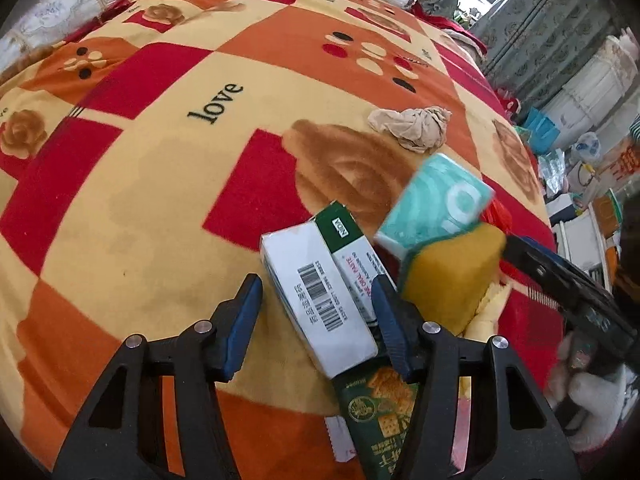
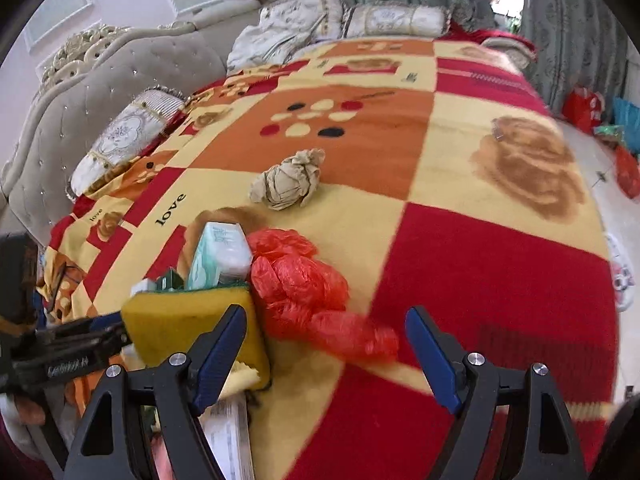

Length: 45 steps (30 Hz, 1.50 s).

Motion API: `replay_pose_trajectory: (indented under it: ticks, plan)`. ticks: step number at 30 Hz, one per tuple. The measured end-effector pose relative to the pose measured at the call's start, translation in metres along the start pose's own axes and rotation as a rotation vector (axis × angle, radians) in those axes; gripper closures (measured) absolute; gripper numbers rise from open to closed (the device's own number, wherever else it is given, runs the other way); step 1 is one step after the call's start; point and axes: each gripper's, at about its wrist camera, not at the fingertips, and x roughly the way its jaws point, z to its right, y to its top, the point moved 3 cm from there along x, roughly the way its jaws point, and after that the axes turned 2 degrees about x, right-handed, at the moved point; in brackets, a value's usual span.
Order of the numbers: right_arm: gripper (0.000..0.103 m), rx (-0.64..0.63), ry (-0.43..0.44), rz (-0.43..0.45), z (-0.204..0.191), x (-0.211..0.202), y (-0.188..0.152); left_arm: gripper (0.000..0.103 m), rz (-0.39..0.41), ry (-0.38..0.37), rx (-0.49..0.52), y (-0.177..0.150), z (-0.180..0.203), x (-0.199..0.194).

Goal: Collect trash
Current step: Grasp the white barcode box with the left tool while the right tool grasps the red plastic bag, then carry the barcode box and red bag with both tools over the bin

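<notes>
On the bed, a white and green carton lies between the fingers of my left gripper. The right pad is at its side and a gap shows at the left pad. Beside it are a yellow sponge, a teal tissue pack and a green cracker wrapper. A crumpled beige paper ball sits farther off. My right gripper is open, and a red plastic bag lies just ahead of its jaws, untouched. The sponge is next to its left finger.
The patterned red, orange and yellow blanket covers the whole bed. Pillows and a tufted grey headboard lie at the far end. Curtains and bags on the floor lie beyond the bed's right edge.
</notes>
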Motion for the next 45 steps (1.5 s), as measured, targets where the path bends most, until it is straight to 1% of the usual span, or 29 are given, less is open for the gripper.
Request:
replay_pose_trajectory:
  ticks: [1,3,5,6,7,8,10,12,13,17,21,25,28,33,38,45]
  plan:
    - [0.024,0.023,0.027,-0.006,0.002,0.008,0.003,0.06,-0.001,-0.009,0.002,0.001,0.0,-0.001]
    - [0.033,0.06,0.087,-0.015,0.005,0.015,0.004,0.063,-0.004,-0.009,0.014,0.001,-0.004,-0.003]
    - [0.051,0.108,0.169,-0.026,0.006,0.021,0.004,0.065,-0.012,-0.026,0.015,-0.001,-0.009,-0.005]
    - [0.057,0.115,0.19,-0.023,0.006,0.02,0.004,0.066,-0.012,-0.032,0.01,-0.002,-0.011,-0.008]
    - [0.066,0.106,0.186,-0.006,0.003,0.016,0.003,0.066,-0.006,-0.035,0.006,-0.003,-0.014,-0.011]
    - [0.067,0.093,0.171,0.008,0.002,0.011,0.003,0.067,-0.001,-0.037,0.006,-0.004,-0.016,-0.014]
    - [0.068,0.075,0.149,0.054,0.002,-0.006,0.003,0.068,0.009,-0.036,0.008,-0.005,-0.019,-0.021]
    - [0.069,0.079,0.147,0.077,0.005,-0.02,0.002,0.07,0.024,-0.028,0.006,-0.004,-0.023,-0.029]
    - [0.069,0.081,0.125,0.088,0.009,-0.031,0.0,0.071,0.037,-0.024,0.006,-0.003,-0.025,-0.034]
    - [0.069,0.089,0.108,0.099,0.024,-0.061,-0.014,0.071,0.076,-0.032,0.003,0.002,-0.024,-0.054]
    - [0.069,0.11,0.096,0.11,0.037,-0.083,-0.036,0.071,0.097,-0.064,0.031,0.003,-0.008,-0.07]
    - [0.069,0.116,0.092,0.13,0.04,-0.101,-0.056,0.071,0.109,-0.096,0.081,0.0,0.018,-0.083]
    - [0.069,0.109,0.092,0.148,0.037,-0.115,-0.07,0.071,0.115,-0.123,0.127,-0.006,0.045,-0.091]
    - [0.069,0.116,0.086,0.176,0.04,-0.135,-0.085,0.071,0.111,-0.149,0.203,-0.018,0.088,-0.096]
    - [0.069,0.136,0.052,0.206,0.055,-0.16,-0.099,0.071,0.097,-0.173,0.28,-0.032,0.135,-0.094]
    - [0.069,0.187,0.002,0.248,0.089,-0.194,-0.119,0.071,0.072,-0.206,0.382,-0.05,0.201,-0.087]
